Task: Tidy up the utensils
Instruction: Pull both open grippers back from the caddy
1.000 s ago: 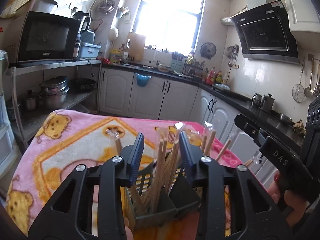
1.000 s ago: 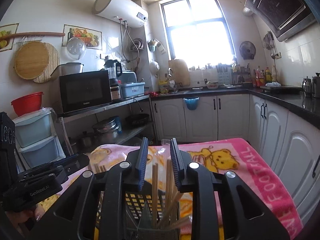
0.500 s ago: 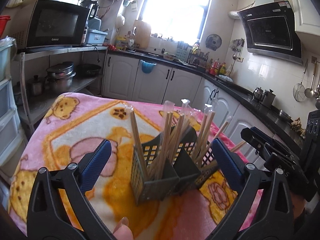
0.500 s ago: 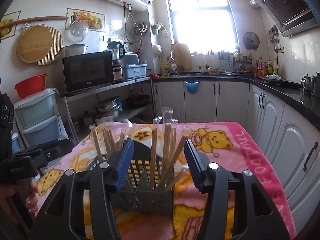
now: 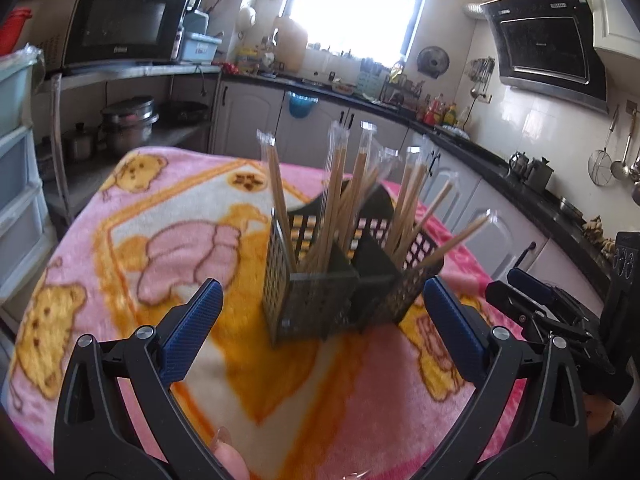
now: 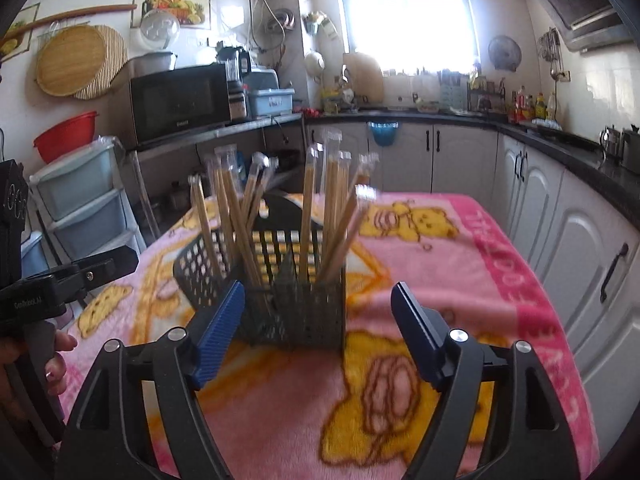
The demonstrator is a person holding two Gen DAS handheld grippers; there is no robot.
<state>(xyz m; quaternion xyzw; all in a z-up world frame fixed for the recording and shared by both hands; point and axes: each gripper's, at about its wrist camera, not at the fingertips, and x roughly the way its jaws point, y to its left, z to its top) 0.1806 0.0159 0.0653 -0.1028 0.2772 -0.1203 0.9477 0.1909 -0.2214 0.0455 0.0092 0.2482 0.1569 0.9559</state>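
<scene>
A dark mesh utensil holder [image 5: 316,296] [image 6: 296,312] stands upright on the pink bear blanket [image 5: 160,240] [image 6: 440,260]. Several plastic-wrapped wooden chopsticks [image 5: 340,200] [image 6: 312,208] lean in its compartments. My left gripper [image 5: 320,286] is open wide just short of the holder, with nothing between its blue pads. My right gripper [image 6: 318,287] faces the holder from another side; its jaws are opening and no pad touches anything. Each gripper shows in the other's view: the right gripper [image 5: 532,292] at the right edge, the left gripper [image 6: 80,276] at the left edge.
White cabinets [image 6: 580,248] run close along the table's right side. A metal shelf with pots [image 5: 128,120] and a microwave [image 6: 180,100] stand beyond the left edge, with plastic drawers [image 6: 80,200] beside them. A hand [image 6: 56,364] grips the left tool.
Both grippers went from nearly shut around the chopsticks to open, and drew back and down. The chopsticks stay in the holder, which now stands in front of the fingertips.
</scene>
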